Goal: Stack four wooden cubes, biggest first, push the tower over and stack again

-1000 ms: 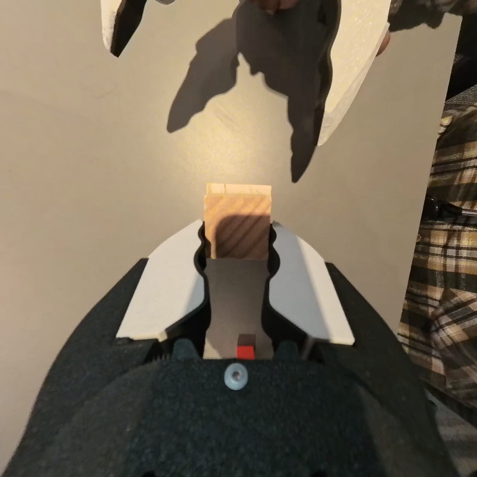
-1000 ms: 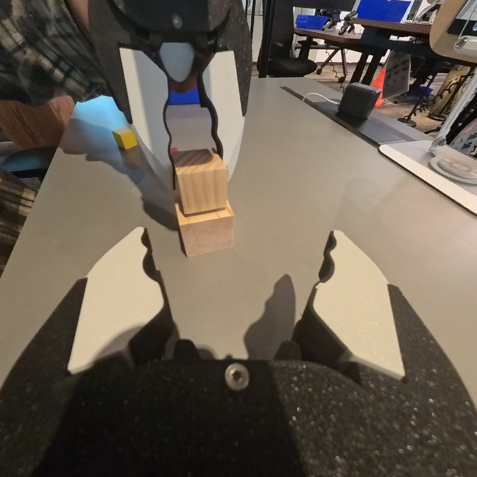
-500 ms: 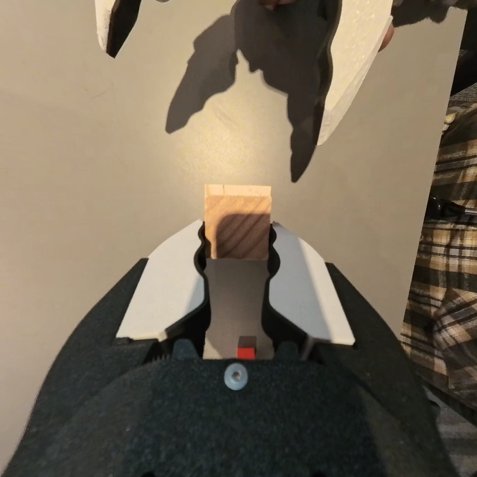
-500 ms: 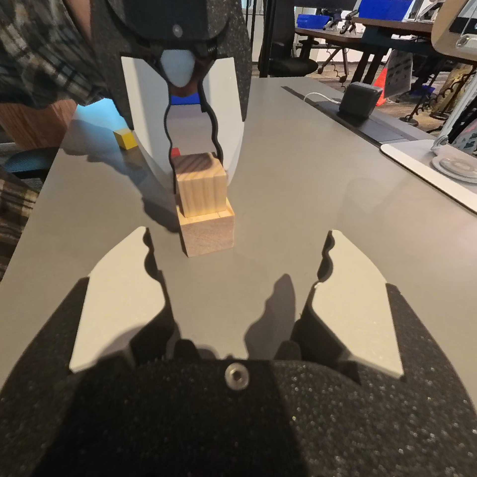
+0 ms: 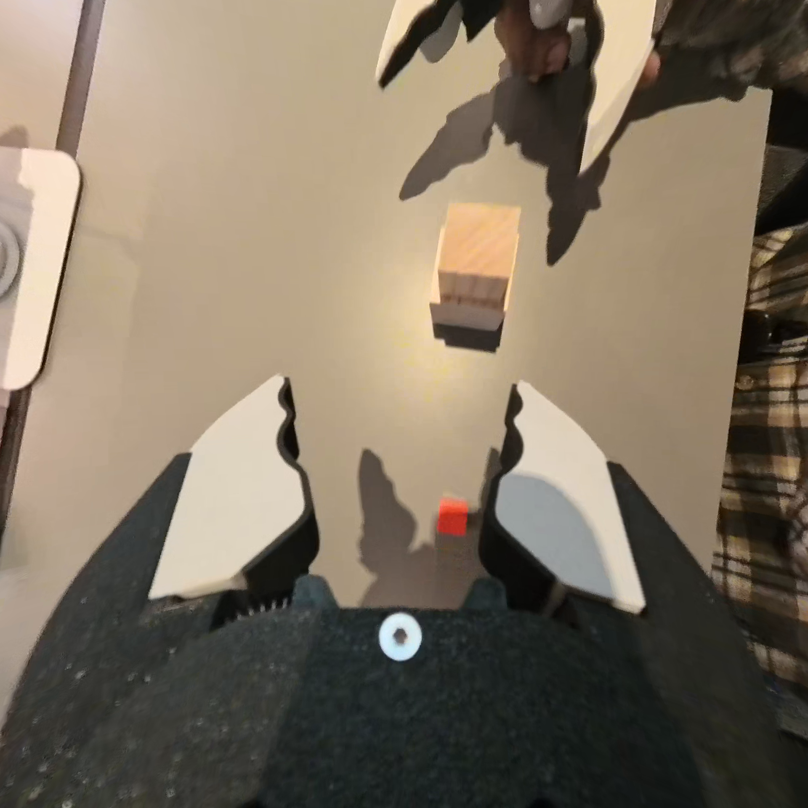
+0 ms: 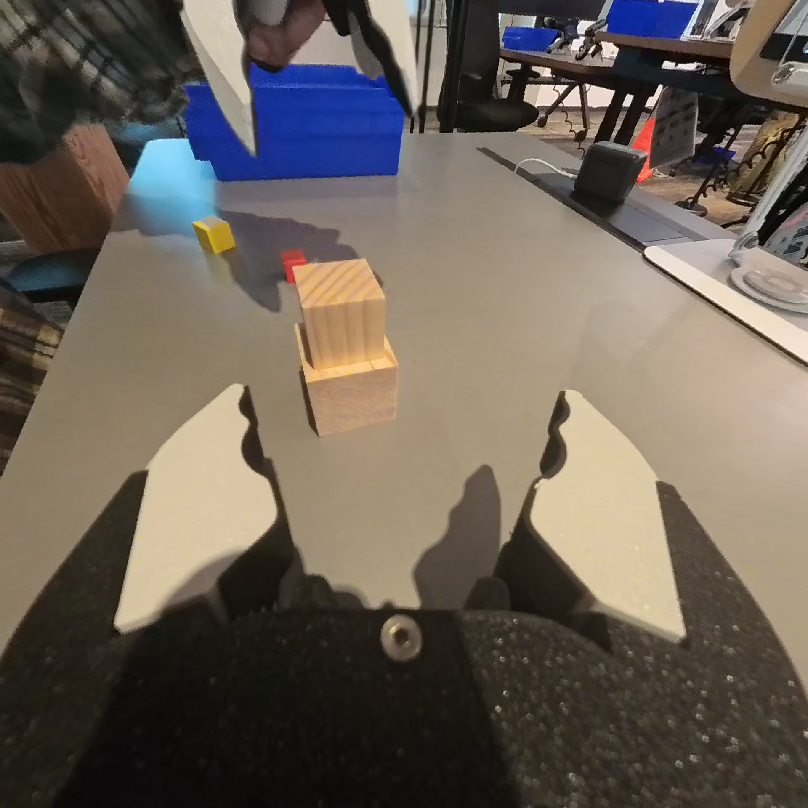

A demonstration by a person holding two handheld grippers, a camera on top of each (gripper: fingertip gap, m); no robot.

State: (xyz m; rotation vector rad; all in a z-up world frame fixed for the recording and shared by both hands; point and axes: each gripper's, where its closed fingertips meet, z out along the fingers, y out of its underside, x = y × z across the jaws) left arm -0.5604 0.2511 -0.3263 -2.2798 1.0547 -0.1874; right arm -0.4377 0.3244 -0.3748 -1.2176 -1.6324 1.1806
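Note:
A plain wooden cube (image 6: 343,315) stands on a larger plain wooden cube (image 6: 353,395) on the grey table (image 6: 481,306). The pair shows from above in the left wrist view: upper cube (image 5: 478,247), lower cube (image 5: 467,315). A small red cube (image 6: 292,262) lies just behind the stack, and also shows in the left wrist view (image 5: 452,517). A yellow cube (image 6: 214,235) lies farther back left. My left gripper (image 5: 398,389) is open and empty, raised above the table behind the stack. My right gripper (image 6: 402,395) is open and empty, just in front of the stack.
A blue bin (image 6: 301,127) stands at the table's far end, with a light blue patch (image 6: 170,175) beside it. A dark box (image 6: 610,172) with a white cable sits back right. A white tray (image 6: 721,284) lies on the right. A plaid sleeve (image 5: 769,437) is at the side. My right gripper is the nearer one to the plain wooden cube (image 6: 343,315): about 5 cm, against 11 cm.
My left gripper has opened, let go of the upper wooden cube and lifted up and back from the stack. The cube stays on the larger one. The right gripper has barely moved.

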